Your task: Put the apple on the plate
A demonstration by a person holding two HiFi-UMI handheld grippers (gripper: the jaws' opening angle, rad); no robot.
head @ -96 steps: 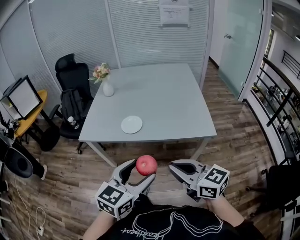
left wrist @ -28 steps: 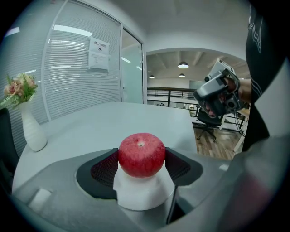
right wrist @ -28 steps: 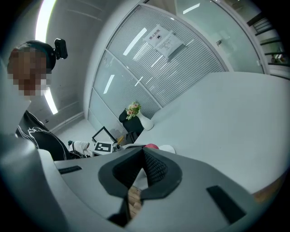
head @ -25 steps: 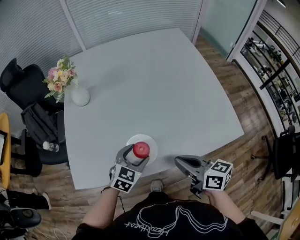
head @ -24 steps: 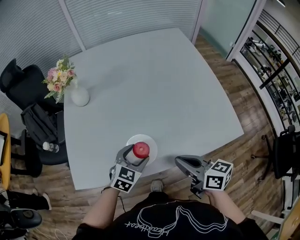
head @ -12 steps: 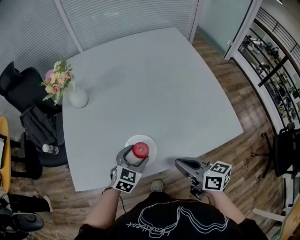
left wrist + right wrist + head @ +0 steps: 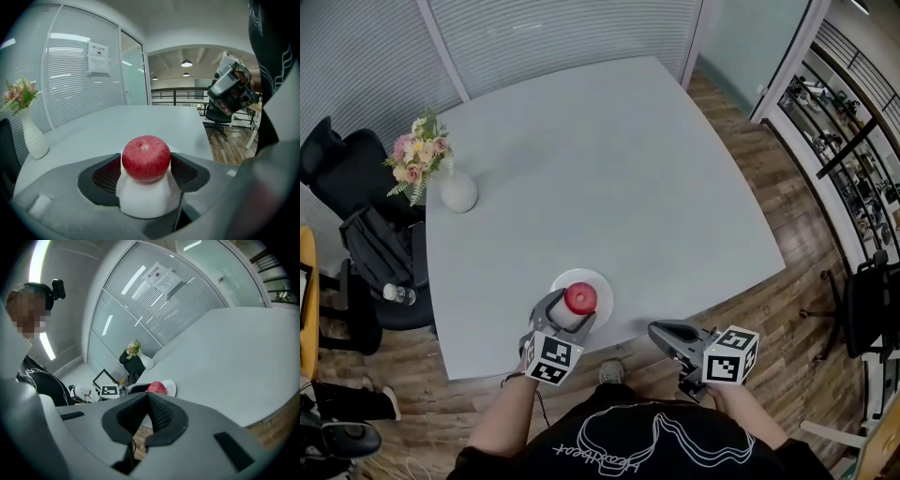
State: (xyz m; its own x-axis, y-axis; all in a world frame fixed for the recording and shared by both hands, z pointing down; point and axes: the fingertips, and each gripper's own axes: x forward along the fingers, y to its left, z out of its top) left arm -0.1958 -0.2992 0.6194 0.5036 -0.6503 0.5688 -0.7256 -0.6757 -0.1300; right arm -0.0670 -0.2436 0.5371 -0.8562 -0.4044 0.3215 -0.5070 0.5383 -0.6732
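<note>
Red apple sits clamped in left hand-held gripper over white plate.

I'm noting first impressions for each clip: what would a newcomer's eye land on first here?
The red apple, clamped by the left gripper right over the white plate near the grey table's front edge. Next come the pink flowers in a white vase at the table's far left corner. The right gripper has its jaws shut and empty, just off the front edge above the wood floor.
</note>
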